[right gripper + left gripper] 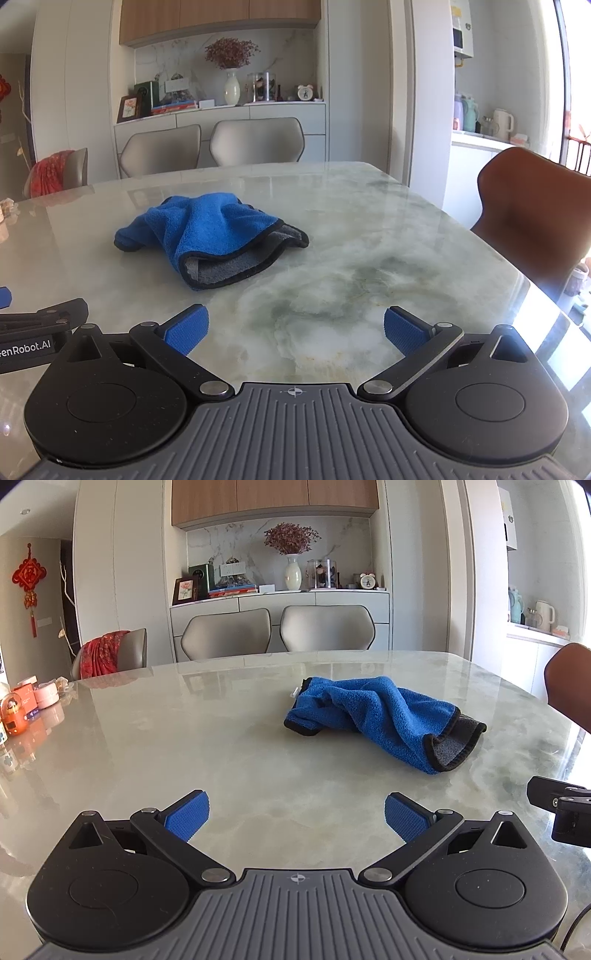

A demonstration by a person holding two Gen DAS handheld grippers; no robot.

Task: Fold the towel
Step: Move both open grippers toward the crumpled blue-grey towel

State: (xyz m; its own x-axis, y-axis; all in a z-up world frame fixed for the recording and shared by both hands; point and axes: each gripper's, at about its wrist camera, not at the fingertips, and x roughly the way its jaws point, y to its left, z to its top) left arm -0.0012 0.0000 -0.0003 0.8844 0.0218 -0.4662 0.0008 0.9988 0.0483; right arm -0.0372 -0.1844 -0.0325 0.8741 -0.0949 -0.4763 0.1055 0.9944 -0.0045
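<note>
A crumpled blue towel with a black edge and a grey underside (380, 720) lies in a heap on the shiny pale green marble bench (184, 738). Nothing holds it.

The left tongs (297, 818) are wide apart, with only bare bench between their blue pads (188, 814). The towel sits farther away and a bit to the right of them. The right tongs (295, 334) are wide apart too, and they hold nothing. From this side the towel (214, 240) lies ahead and to the left, well apart from the pads.

The left camera shows a part of the right tongs as a black piece at its right edge. It also shows small pink and orange boxes and jars (33, 701) at the far left end of the bench, and a red knot decoration (29, 579) on the wall. The right camera does not show the boxes and jars.

The right camera shows the whole brown leather chair (535, 214) beside the bench, while the left camera catches only its corner. It also shows the black body of the left tongs at its left edge, with white letters on it.

Both cameras show two grey chairs (277, 631) behind the bench and a white vase of dried pink flowers (292, 572) on a shelf.
</note>
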